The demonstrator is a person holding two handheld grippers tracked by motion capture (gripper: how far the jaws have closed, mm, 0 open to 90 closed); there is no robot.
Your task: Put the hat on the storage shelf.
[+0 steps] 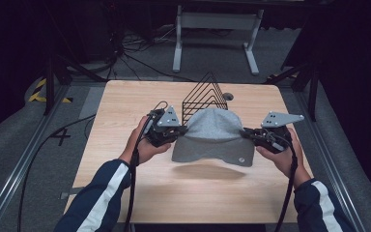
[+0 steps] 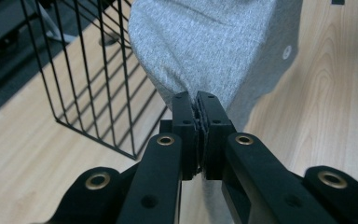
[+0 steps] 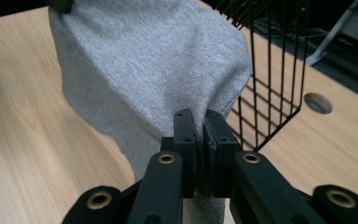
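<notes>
**Observer:** What have you got in hand?

**Operator:** I have a grey cloth garment [image 1: 212, 137], jersey knit, with a small round mark near one lower corner. It could be shorts or a folded top; I can't tell which. I'm holding it up by two points. My left gripper [image 1: 178, 131] is clamped tight on its left edge, and my right gripper [image 1: 249, 134] is clamped tight on its right edge. In each gripper view the jaws are pressed together with a pinch of fabric between them.

**Observer:** Where is it relative to the black wire rack?

**Operator:** The black wire rack [image 1: 204, 96] stands just behind the garment, on the far side from me. The garment's top edge overlaps the rack's lower wires in the high view. I judge that it hangs in front of them, not in the rack. It's clear of the wooden table [image 1: 125, 106], with its shadow below it.

**Observer:** How does it lie?

**Operator:** Its long axis runs side to side between the grippers, roughly parallel to the rack's front. The loose hem hangs down toward me.

**Observer:** Which hand is nearer the rack?

**Operator:** The left, slightly. Any move into the rack goes forward and away from me, and I'd judge it needs both hands travelling together to keep the cloth taut.
</notes>
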